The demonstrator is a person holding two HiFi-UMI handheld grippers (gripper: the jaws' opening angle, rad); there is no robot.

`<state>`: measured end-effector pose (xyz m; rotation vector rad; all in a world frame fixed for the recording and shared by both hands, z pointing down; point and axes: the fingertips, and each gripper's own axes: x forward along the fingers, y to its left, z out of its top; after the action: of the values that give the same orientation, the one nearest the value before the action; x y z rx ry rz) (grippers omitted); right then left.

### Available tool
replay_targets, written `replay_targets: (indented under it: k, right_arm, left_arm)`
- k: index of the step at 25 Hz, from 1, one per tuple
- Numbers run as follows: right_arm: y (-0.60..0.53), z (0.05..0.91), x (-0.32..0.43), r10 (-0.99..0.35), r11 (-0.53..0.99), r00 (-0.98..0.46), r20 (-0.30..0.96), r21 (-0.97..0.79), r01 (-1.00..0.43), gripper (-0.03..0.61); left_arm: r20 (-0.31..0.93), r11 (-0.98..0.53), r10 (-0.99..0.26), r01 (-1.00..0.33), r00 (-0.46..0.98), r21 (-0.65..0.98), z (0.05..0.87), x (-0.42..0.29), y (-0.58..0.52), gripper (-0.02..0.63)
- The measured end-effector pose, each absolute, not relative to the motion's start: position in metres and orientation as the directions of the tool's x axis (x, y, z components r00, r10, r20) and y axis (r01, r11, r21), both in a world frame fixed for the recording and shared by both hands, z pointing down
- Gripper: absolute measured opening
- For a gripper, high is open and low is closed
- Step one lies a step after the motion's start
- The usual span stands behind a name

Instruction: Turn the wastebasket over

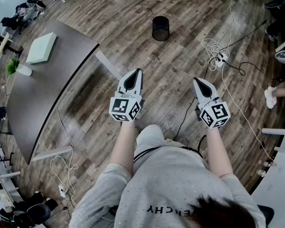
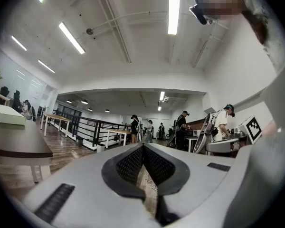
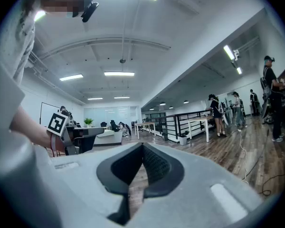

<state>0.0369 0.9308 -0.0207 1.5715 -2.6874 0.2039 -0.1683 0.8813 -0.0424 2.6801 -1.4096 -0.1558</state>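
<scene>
We hold the left gripper (image 1: 138,71) and the right gripper (image 1: 196,80) level in front of us, side by side. Each has its fingers pressed together with nothing between them. To our left runs the dark curved desk (image 1: 47,96), with a white box (image 1: 42,47) on it. Farther ahead, the black wastebasket (image 1: 160,28) stands on the wooden floor (image 1: 133,18), well apart from both grippers.

floor (image 1: 133,13): wood planks | on floor: black mesh wastebasket (image 1: 160,28) standing upright, well apart from table; white power strip (image 1: 222,57) amid looped cables, off to the right | table (image 1: 47,94): dark, curved, at left | on table: flat white box (image 1: 42,47); small potted plant (image 1: 23,70) beside box
</scene>
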Motion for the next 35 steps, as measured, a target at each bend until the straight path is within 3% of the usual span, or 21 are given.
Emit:
replay_targets:
  k: [11,22,30,35]
  right_arm:
    - [0.898,-0.016,0.035,-0.854,0.502,-0.512,0.093,-0.112,-0.858,-0.003]
    - [0.783,0.004,0.051,-0.862,0.475,-0.49,0.133,-0.128,-0.871,0.0]
    - [0.677,0.028,0.057,-0.848,0.459,-0.486,0.209,-0.168,-0.872,0.074]
    - [0.616,0.048,0.058,-0.848,0.424,-0.464,0.257,-0.197,-0.884,0.092]
  left_arm:
    - [-0.023,-0.551,-0.832,-0.822,0.554,0.145,-0.04,-0.169,0.851,-0.002]
    - [-0.005,-0.563,-0.819,-0.802,0.574,0.198,-0.014,-0.152,0.724,-0.002]
    - [0.047,-0.555,-0.813,-0.797,0.58,0.241,0.007,-0.153,0.62,0.001]
    - [0.084,-0.551,-0.802,-0.786,0.592,0.28,0.024,-0.162,0.556,0.104]
